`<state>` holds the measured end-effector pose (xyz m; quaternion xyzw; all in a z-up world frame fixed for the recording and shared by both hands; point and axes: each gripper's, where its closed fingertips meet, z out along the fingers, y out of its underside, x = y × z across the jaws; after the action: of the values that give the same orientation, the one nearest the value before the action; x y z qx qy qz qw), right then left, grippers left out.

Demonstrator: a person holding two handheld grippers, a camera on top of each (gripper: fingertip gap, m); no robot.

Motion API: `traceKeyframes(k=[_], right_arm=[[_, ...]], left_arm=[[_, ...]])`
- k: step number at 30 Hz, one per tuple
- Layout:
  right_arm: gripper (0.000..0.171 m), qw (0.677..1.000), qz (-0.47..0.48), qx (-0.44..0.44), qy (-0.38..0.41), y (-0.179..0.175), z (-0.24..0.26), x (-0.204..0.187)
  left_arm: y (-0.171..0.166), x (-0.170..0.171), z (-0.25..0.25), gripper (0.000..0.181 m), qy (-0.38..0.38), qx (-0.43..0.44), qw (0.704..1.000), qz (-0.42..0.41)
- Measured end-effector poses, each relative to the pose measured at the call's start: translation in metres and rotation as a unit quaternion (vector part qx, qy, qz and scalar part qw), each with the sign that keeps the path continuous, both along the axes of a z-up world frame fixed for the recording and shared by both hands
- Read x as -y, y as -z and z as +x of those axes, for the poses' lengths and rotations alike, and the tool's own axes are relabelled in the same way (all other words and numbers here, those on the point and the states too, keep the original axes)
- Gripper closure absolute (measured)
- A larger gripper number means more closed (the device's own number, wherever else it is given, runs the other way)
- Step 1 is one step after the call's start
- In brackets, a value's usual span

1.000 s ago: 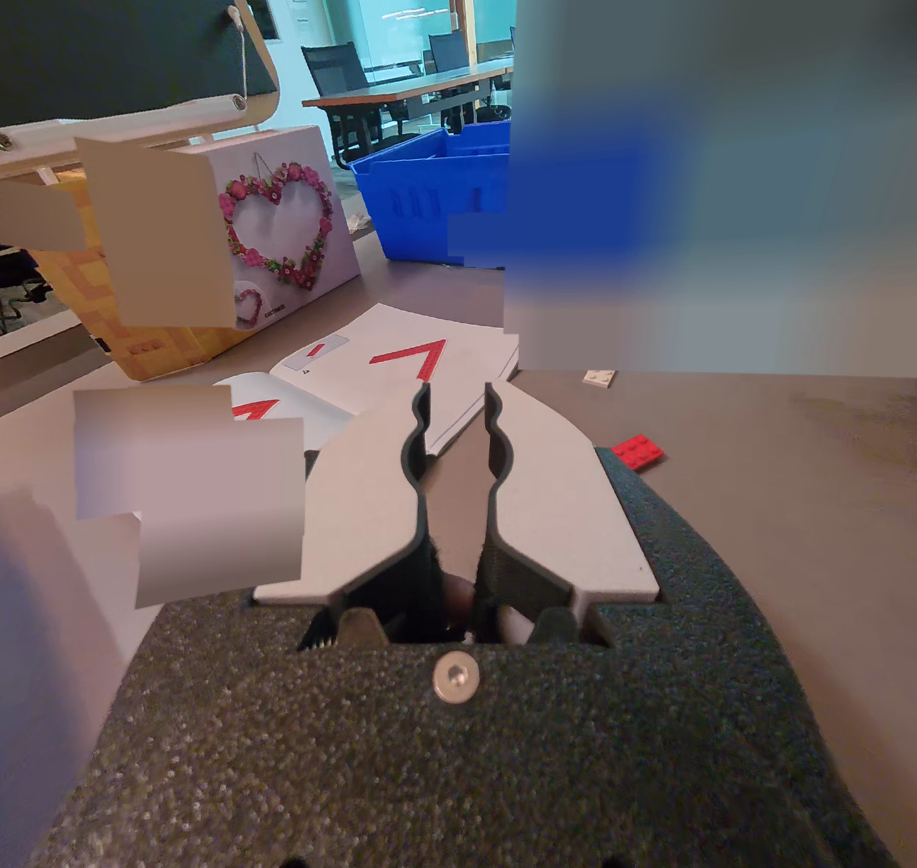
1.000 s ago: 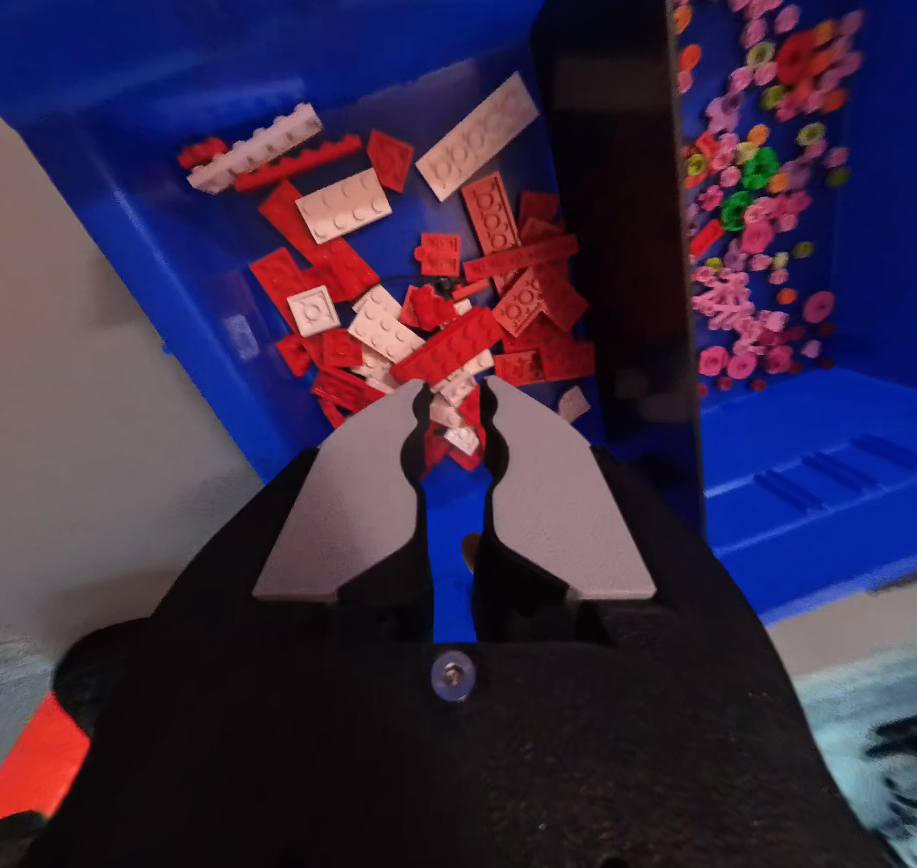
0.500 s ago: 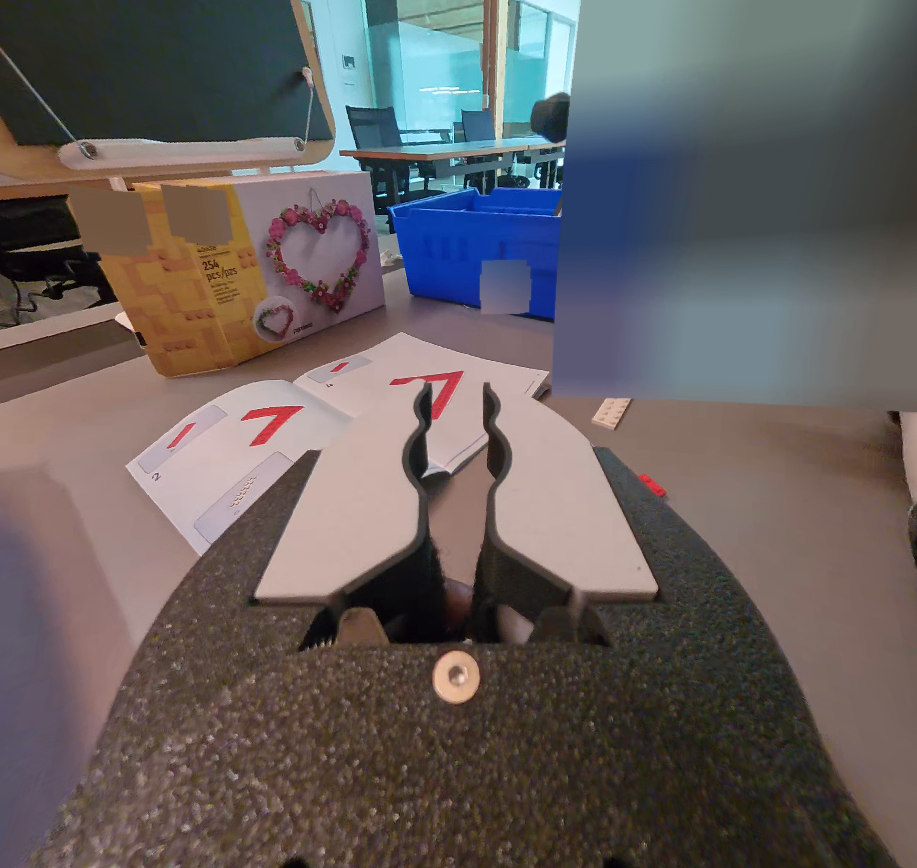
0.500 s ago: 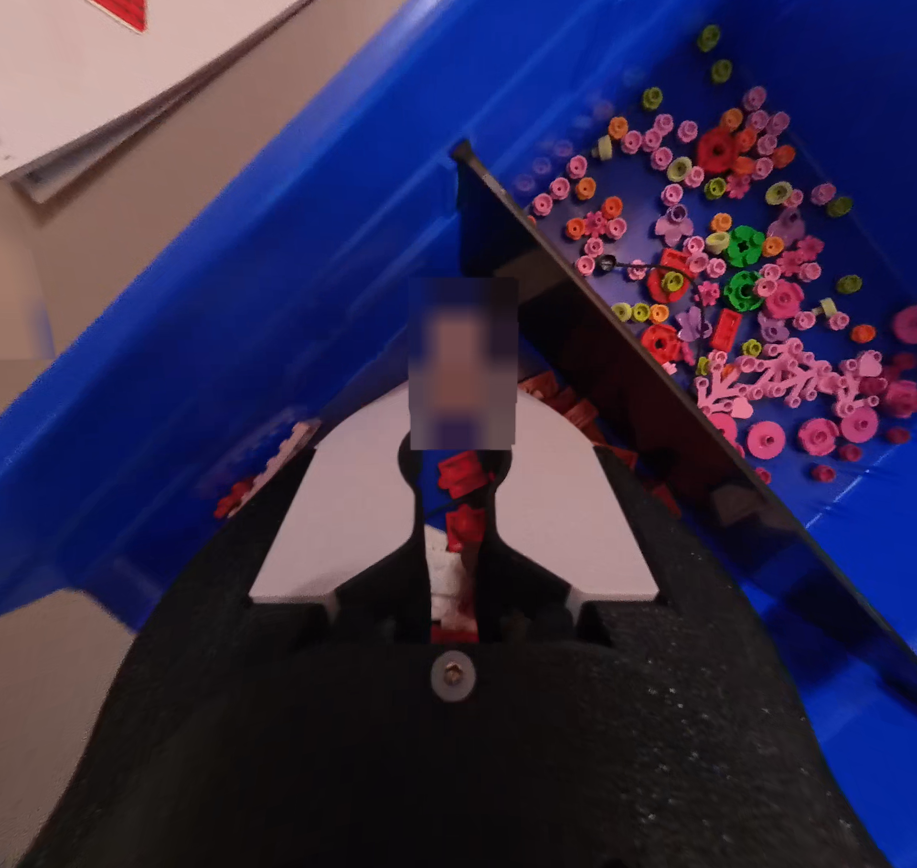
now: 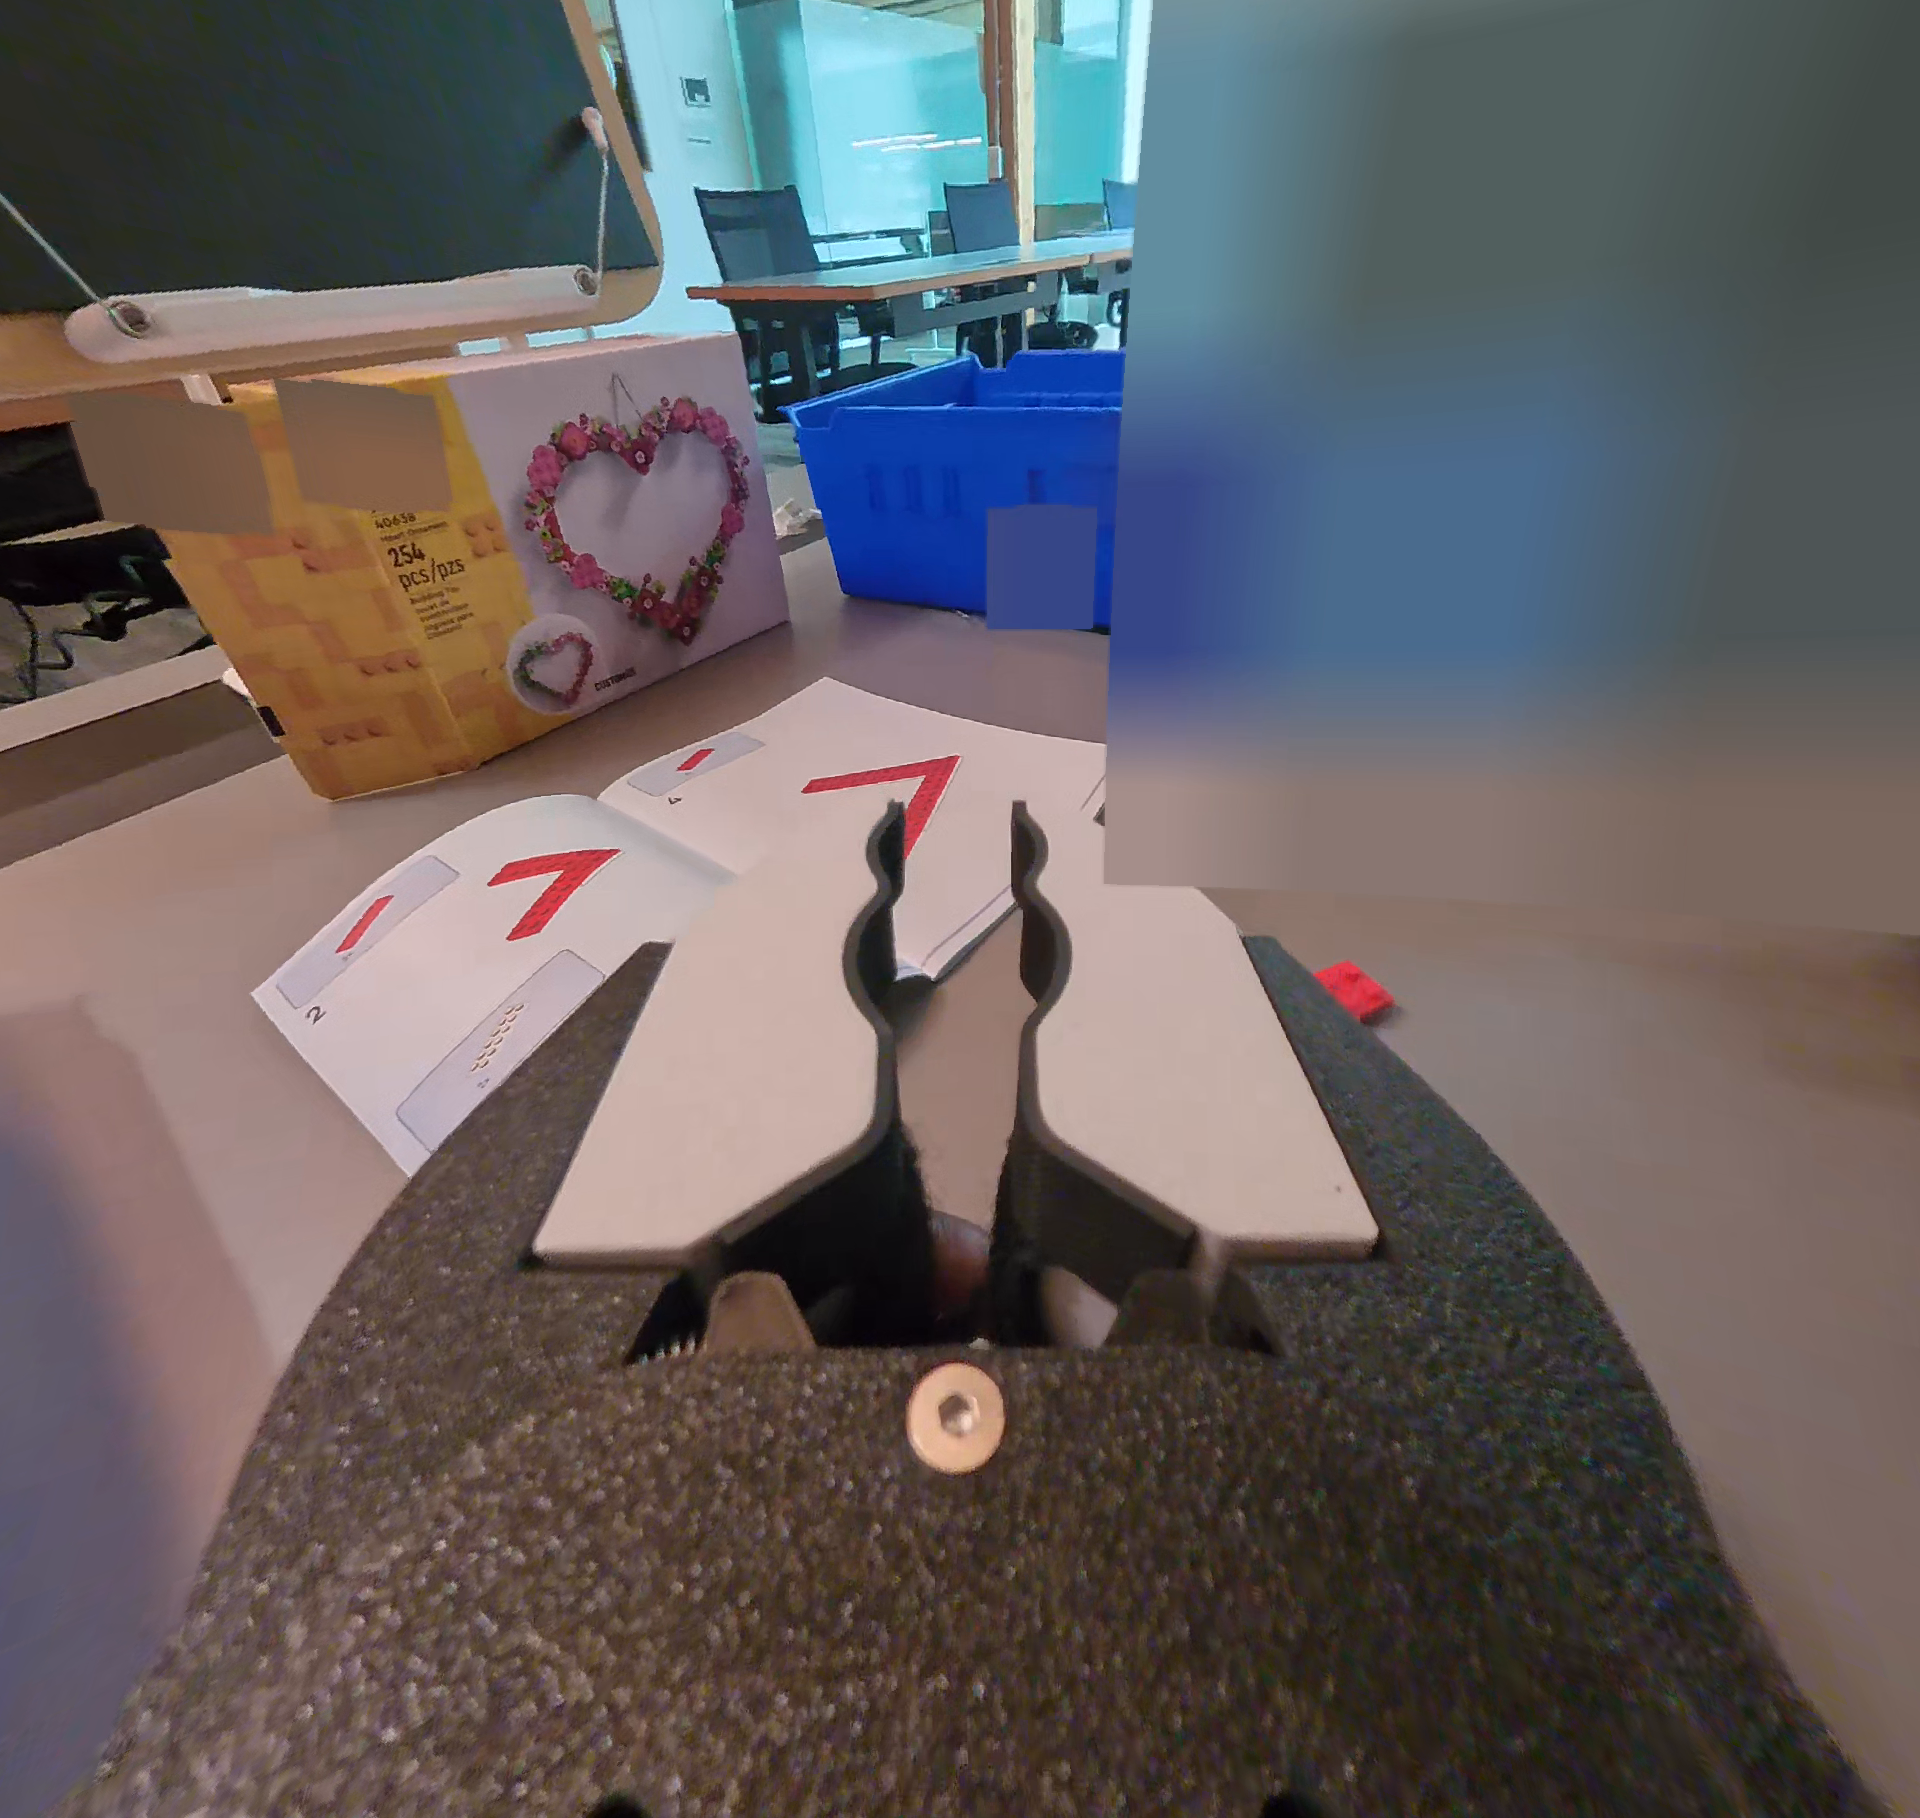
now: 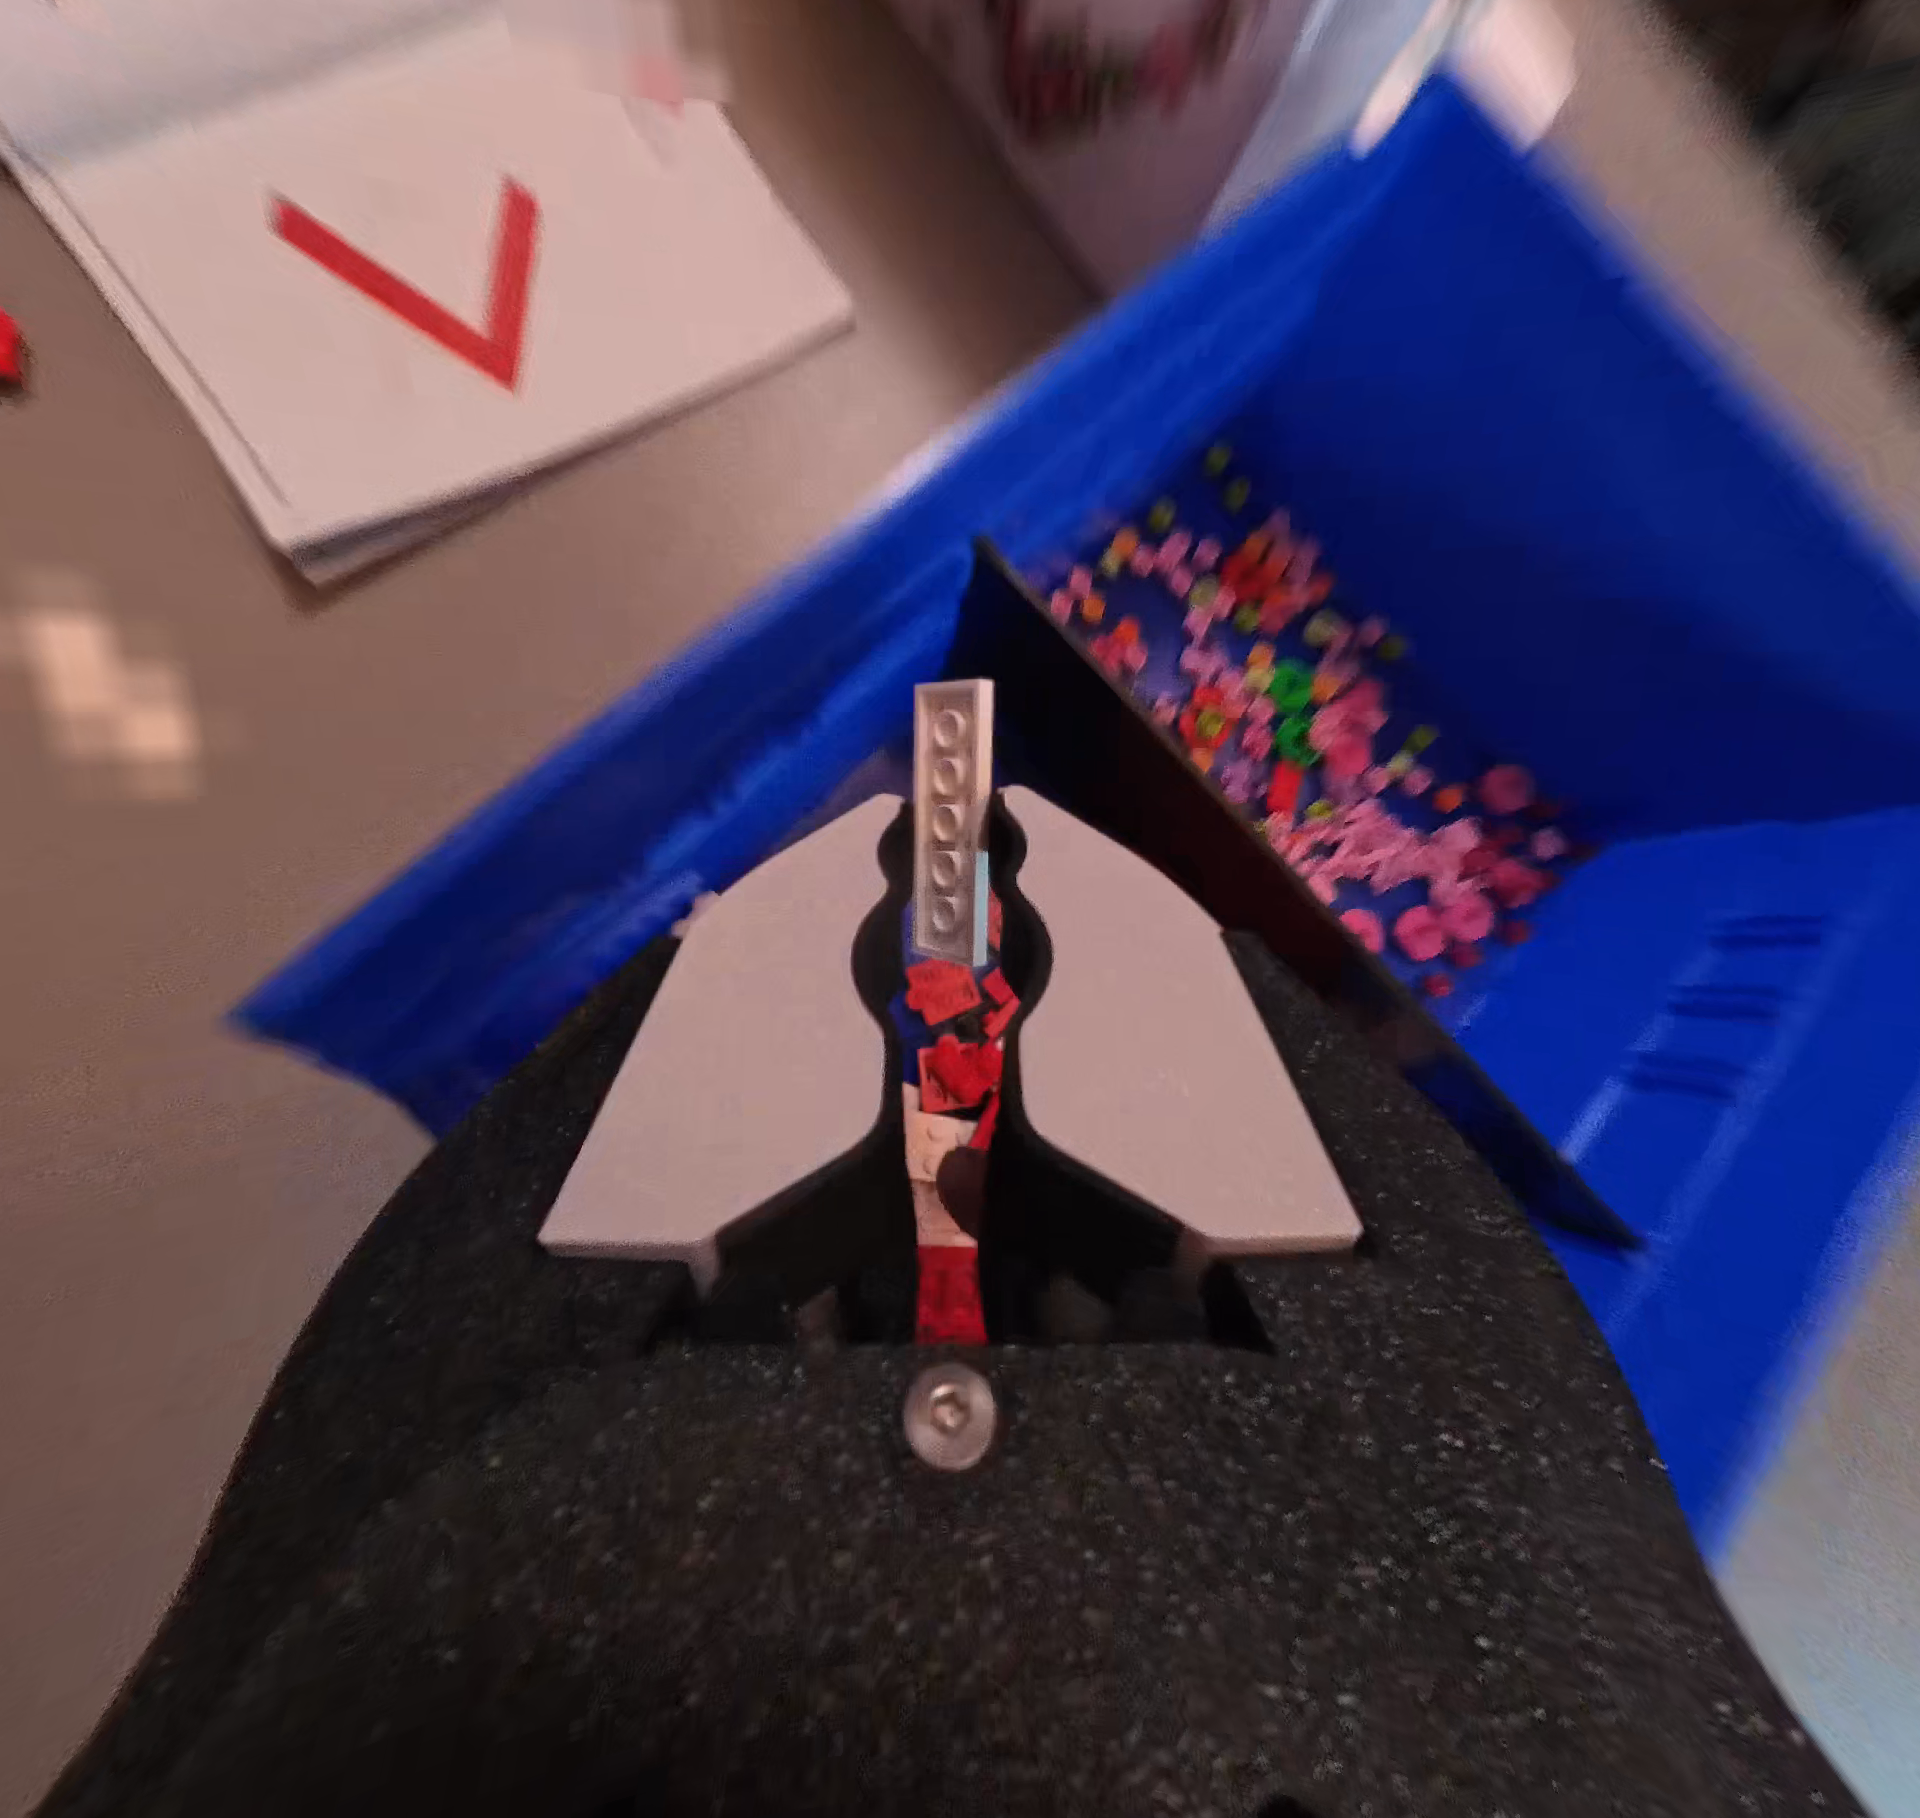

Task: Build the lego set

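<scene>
- Carrying the white one-stud-wide plate (image 6: 952, 818) out of the blue bin (image 6: 1558, 438) is judged to be the step in hand; the plate is clamped between the tips of the right tongs (image 6: 954, 812), standing on end with its studs facing the camera and most of its length above the tips.
- The grip is taken near the plate's lower end, so the piece is likely to pivot if knocked; a slow, level carry away from the black divider (image 6: 1195, 833) is advised.
- Loose red and white plates (image 6: 951, 1030) are seen through the gap below, in the near compartment, while small pink, green and orange flower pieces (image 6: 1340, 781) lie in the compartment beyond the divider.
- The right view is smeared by motion, so finer detail of the bin's contents cannot be told.
- The left tongs (image 5: 954, 818) are held apart and empty, low over the bench (image 5: 1558, 1145), with their tips over the edge of the open instruction booklet (image 5: 582, 937).
- A small red plate (image 5: 1353, 991) lies on the bench just to the right of the left tongs; it is judged a likely partner for the white plate.
- The plate is best laid flat, studs up, on bare bench near the booklet, so that it can be pressed from above while the left tongs steady the mating piece.
- The set's box (image 5: 499, 563) stands behind the booklet and is kept clear of the route.
</scene>
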<state>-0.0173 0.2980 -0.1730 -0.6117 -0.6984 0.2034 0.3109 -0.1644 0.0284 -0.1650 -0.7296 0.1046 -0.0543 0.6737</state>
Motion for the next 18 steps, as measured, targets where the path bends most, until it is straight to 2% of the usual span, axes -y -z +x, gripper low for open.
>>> traceKeyframes(k=[2,4,6,8,11,14,16,18], right_arm=[[0.158,0.996,0.032,-0.075,-0.045,-0.038,0.002,0.026],[0.158,0.985,0.042,-0.125,-0.114,-0.061,0.003,0.07],[0.158,0.976,0.021,-0.12,-0.182,-0.058,0.005,0.119],[0.158,0.968,-0.02,-0.11,-0.225,-0.041,0.002,0.165],[0.158,0.945,-0.186,-0.068,-0.261,-0.003,-0.001,0.228],[0.158,0.88,-0.404,0.005,-0.249,0.011,-0.001,0.258],[0.158,0.843,-0.469,0.054,-0.258,0.014,0.004,0.266],[0.158,0.827,-0.484,0.096,-0.272,0.019,0.011,0.271]], left_arm=[[0.004,-0.001,0.007,0.163,0.013,-0.02,1.0,-0.013],[0.009,-0.003,0.016,0.162,0.036,-0.033,0.998,-0.029],[0.006,-0.005,0.027,0.161,0.057,-0.032,0.997,-0.029],[-0.005,-0.005,0.04,0.162,0.071,-0.026,0.997,-0.009],[-0.016,-0.005,0.078,0.162,0.138,-0.039,0.99,0.008],[-0.004,-0.005,0.12,0.156,0.22,-0.155,0.963,-0.004],[0.007,-0.005,0.136,0.153,0.258,-0.246,0.934,-0.001],[0.012,-0.003,0.142,0.15,0.289,-0.301,0.909,0.005]])
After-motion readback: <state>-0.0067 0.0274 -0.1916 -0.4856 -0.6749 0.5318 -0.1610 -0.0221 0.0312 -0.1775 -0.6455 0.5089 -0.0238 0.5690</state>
